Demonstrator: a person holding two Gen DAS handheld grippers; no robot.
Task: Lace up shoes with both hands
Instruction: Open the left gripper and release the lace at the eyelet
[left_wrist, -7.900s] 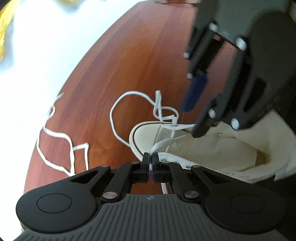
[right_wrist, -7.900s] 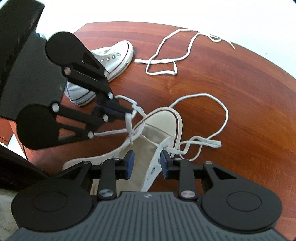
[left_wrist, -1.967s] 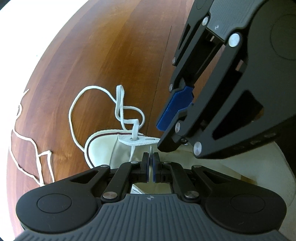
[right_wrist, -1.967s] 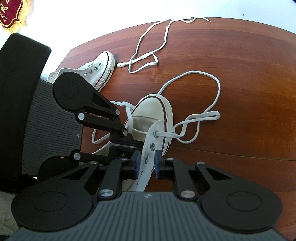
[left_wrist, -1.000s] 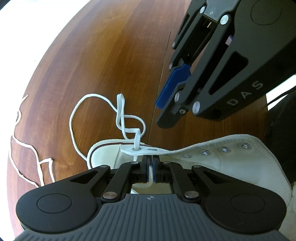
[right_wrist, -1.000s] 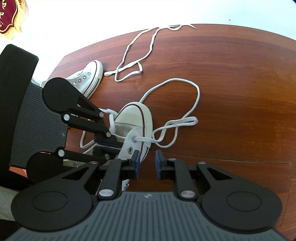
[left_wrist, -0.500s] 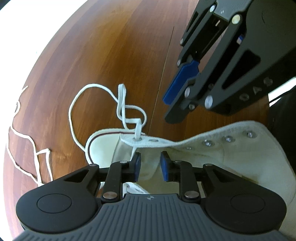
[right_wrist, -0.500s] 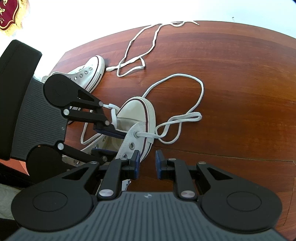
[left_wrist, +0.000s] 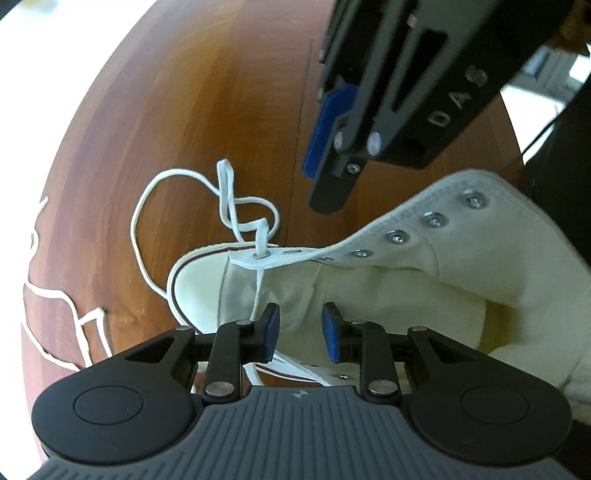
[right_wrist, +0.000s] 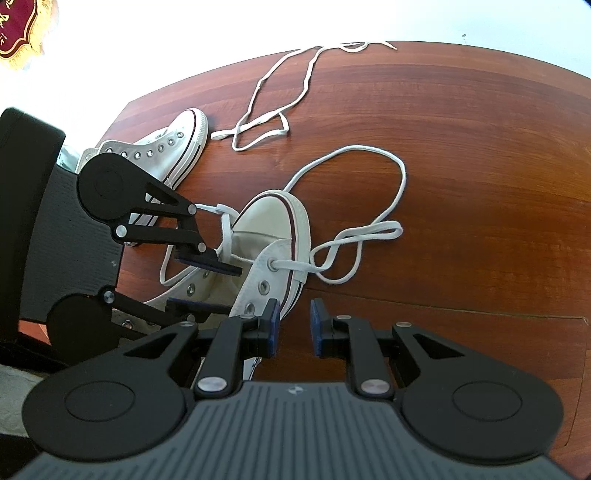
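Left tongs: my left gripper stands with its jaws apart and empty, over the open throat of the shoe; one strand of lace runs just beside the left pad.
Right tongs: my right gripper also has its jaws parted and holds nothing; it hangs by the outer eyelet flap, above the bare wood.
Shoe in work: the white high-top shoe lies tilted on the table, toe toward the far edge.
Lace: the lace passes through the front eyelet only and trails in loose loops on the surface beside the toe.
Second shoe: a second shoe lies near the far left corner.
Spare lace: a spare lace lies loose toward the far edge.
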